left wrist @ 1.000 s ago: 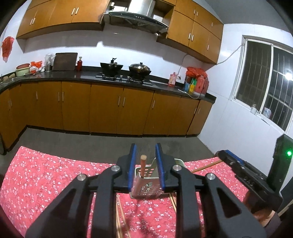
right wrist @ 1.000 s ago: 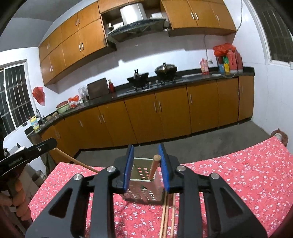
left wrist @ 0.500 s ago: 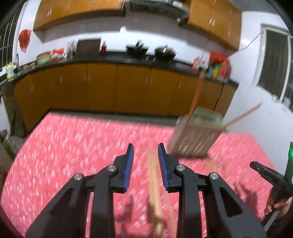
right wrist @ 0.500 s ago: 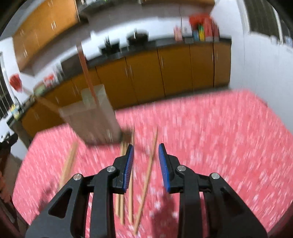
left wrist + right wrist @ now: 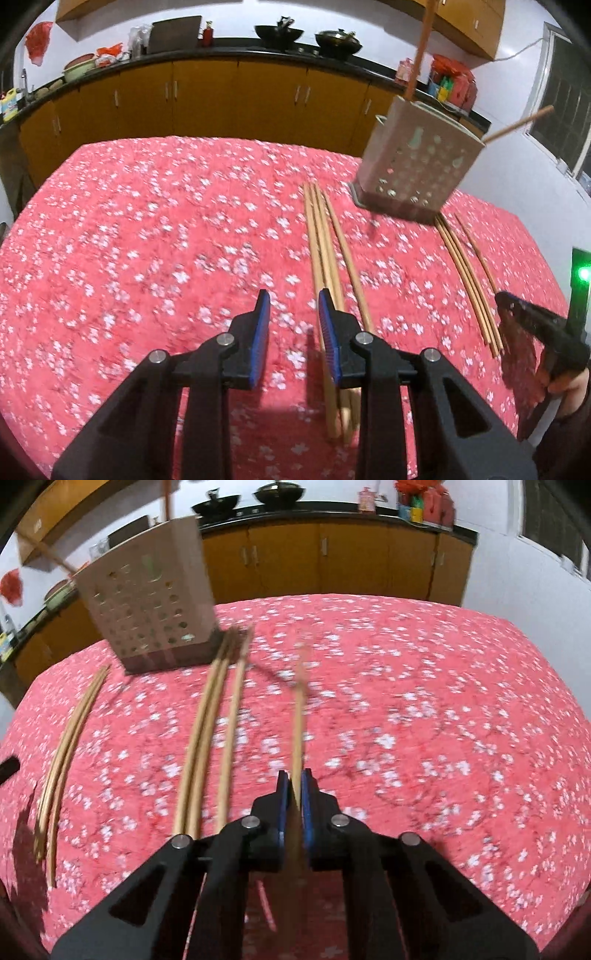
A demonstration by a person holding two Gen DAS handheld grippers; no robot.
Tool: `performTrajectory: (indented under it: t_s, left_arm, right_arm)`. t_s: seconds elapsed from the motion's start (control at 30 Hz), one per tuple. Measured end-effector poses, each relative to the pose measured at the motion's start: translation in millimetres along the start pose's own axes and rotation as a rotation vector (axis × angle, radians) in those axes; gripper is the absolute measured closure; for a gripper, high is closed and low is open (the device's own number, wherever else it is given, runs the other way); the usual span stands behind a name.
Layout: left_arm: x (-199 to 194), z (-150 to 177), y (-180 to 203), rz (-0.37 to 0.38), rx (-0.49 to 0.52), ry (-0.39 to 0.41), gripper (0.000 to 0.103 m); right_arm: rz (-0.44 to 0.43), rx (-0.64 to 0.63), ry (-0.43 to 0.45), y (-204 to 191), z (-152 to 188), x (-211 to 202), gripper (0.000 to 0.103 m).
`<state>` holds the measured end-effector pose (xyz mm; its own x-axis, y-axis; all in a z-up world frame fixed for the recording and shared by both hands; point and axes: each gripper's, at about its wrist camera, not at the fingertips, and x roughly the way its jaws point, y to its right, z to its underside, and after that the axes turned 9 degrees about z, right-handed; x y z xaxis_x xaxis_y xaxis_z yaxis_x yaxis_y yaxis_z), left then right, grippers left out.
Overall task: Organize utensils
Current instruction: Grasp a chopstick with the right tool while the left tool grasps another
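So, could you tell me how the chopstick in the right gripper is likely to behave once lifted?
Gripped near one end, the chopstick looks straight and thin: probably stiff and light. Held that far back by the right gripper, it may pivot or slip.

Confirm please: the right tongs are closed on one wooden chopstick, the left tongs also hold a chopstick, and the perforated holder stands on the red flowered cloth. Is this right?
One point is wrong: the left tongs hold nothing. The left wrist view shows their pads apart, with only cloth between them. The right tongs are closed on one chopstick, and the perforated holder stands on the red flowered cloth.
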<state>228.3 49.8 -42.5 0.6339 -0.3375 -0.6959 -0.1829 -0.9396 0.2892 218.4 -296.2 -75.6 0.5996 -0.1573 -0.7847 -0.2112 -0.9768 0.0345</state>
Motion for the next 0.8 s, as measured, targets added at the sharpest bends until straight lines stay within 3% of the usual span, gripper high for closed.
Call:
performTrajectory:
  t_s: [0.23,0.53,0.8]
  left_arm:
    - [13.8,9.6,14.1,0.028,0.049,-0.050,0.089]
    - [30.1,20.9,16.8,0.003,0.064,-0.115,0.092]
    - [42.5,17.4,24.8,-0.055,0.083,-0.104,0.095]
  right_arm:
    - [0.012,0.033,-0.003,13.5,-0.8,1.7,0.095]
    - [0.007,0.027,0.001,12.3,2.0,-0.4,0.095]
    - [-0.019,0.010,0.004,5.0,5.4,-4.2,0.095]
